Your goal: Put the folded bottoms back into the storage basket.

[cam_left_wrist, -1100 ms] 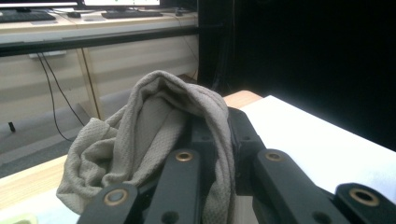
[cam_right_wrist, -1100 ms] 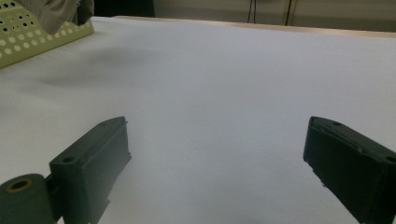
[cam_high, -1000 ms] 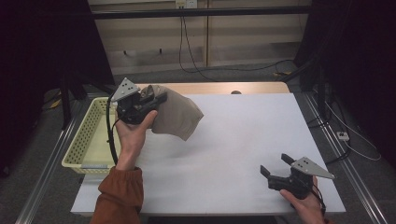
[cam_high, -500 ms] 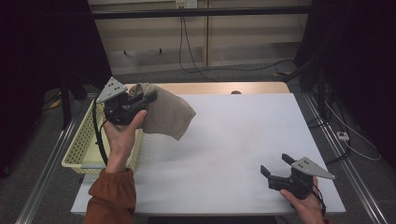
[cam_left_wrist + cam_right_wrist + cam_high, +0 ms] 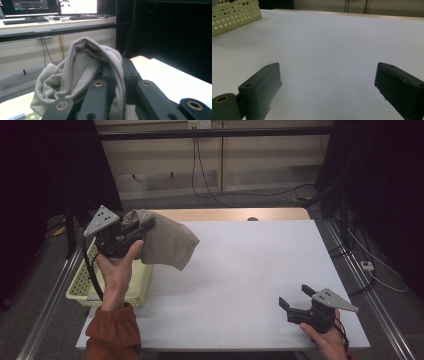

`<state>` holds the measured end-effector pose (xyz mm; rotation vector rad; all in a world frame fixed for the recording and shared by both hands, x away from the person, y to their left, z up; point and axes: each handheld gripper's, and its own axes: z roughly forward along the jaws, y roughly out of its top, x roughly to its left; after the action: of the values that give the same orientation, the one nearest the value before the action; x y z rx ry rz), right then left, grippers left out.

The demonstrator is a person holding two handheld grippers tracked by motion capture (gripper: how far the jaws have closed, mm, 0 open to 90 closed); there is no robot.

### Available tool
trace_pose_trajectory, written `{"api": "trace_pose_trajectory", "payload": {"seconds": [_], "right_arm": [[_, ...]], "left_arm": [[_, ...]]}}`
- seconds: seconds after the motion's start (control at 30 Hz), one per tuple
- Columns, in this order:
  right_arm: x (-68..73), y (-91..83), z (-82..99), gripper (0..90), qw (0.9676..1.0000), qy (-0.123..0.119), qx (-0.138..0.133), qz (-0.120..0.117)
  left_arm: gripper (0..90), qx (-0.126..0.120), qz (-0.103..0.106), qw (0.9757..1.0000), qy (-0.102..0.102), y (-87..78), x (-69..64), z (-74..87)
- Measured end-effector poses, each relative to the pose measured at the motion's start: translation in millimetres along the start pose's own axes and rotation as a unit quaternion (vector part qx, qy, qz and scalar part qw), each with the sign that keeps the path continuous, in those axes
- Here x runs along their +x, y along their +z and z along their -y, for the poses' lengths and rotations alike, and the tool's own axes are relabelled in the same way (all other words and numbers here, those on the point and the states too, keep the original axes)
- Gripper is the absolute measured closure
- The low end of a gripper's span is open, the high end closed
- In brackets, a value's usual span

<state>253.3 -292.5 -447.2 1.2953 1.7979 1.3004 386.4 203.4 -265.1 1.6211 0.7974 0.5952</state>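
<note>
The left claw [image 5: 142, 227] is clamped on a bunched fold of a beige cloth [image 5: 167, 245], held in the air over the surface's [image 5: 250, 265] left edge beside the basket [image 5: 82, 287]. The cloth looks light, soft and floppy, best gripped by a gathered edge. The right claw [image 5: 294, 301] rests near the front right corner, its jaws apart.

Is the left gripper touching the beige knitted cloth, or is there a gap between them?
Touching. In the left gripper view, the left gripper has its black jaws closed on the beige knitted cloth, which drapes over them.
</note>
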Motion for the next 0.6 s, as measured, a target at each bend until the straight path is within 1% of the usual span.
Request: {"api": "trace_pose_trajectory", "payload": {"seconds": [0.37, 0.43, 0.47, 0.53, 0.6], "right_arm": [[0.3, -0.3, 0.0, 6.3, 1.0, -0.001, -0.001, -0.001], [0.3, 0.1, 0.0, 6.3, 1.0, 0.0, 0.0, 0.0], [0.1, 0.9, 0.1, 6.3, 1.0, 0.001, 0.001, 0.0], [0.2, 2.3, -0.1, 6.3, 1.0, 0.0, 0.002, 0.001], [0.8, 2.4, 0.1, 6.2, 1.0, -0.003, 0.003, -0.001]], "left_arm": [[83.5, -0.016, -0.017, 0.9997, -0.008, -22.1, 11.8, -4.6], [83.5, -0.018, -0.02, 0.9995, -0.017, -26.8, 14.0, -5.8], [83.4, -0.016, -0.021, 0.9996, -0.013, -29.1, 14.9, -6.3], [83.5, -0.013, -0.027, 0.9995, -0.013, -33.6, 16.0, -6.5], [83.5, -0.02, -0.028, 0.9993, -0.015, -39.5, 17.6, -4.7]]}}
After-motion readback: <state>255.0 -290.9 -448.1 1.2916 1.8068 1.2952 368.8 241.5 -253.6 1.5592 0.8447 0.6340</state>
